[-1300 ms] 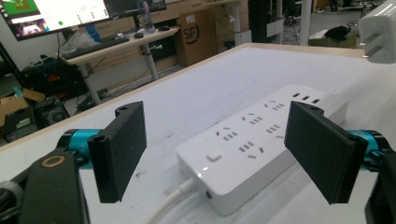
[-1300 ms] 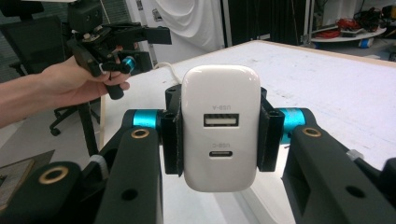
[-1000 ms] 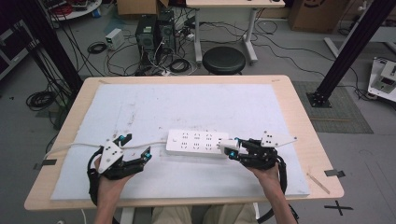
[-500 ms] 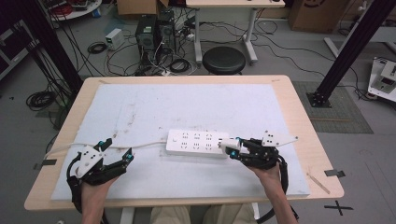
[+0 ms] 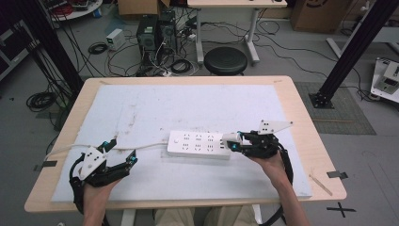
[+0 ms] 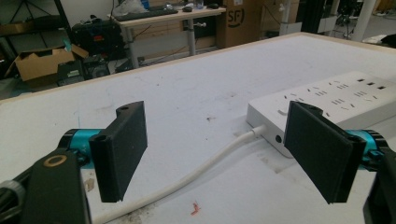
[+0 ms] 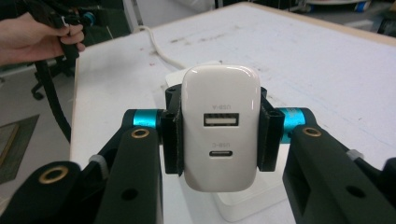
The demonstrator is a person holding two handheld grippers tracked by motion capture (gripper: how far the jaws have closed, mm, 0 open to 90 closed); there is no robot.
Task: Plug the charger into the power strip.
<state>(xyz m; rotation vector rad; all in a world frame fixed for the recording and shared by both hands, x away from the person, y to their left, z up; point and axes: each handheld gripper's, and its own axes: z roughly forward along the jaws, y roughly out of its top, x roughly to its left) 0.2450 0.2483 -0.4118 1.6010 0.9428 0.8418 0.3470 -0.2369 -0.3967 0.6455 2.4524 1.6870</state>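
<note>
A white power strip [image 5: 200, 143] lies flat on the white mat, its cable [image 5: 94, 147] running off to the left. At the strip's right end, my right gripper [image 5: 235, 141] is shut on a white USB charger [image 5: 227, 137]. In the right gripper view the charger [image 7: 220, 93] sits squeezed between the pads [image 7: 172, 135], ports facing the camera, over the strip [image 7: 243, 203]. My left gripper [image 5: 123, 151] is open near the front left. In the left gripper view the cable [image 6: 205, 165] lies on the mat between the wide jaws, untouched, and the strip [image 6: 336, 98] is to the right.
The white mat [image 5: 188, 103] covers most of the wooden table [image 5: 306, 136]. Beyond the far edge stand a black stool [image 5: 226, 60], computer cases and floor cables. A small stick [image 5: 320, 183] lies on the table's right front corner.
My left gripper has slid left and toward the front edge, away from the strip. My right gripper has shifted slightly with the charger still in it.
</note>
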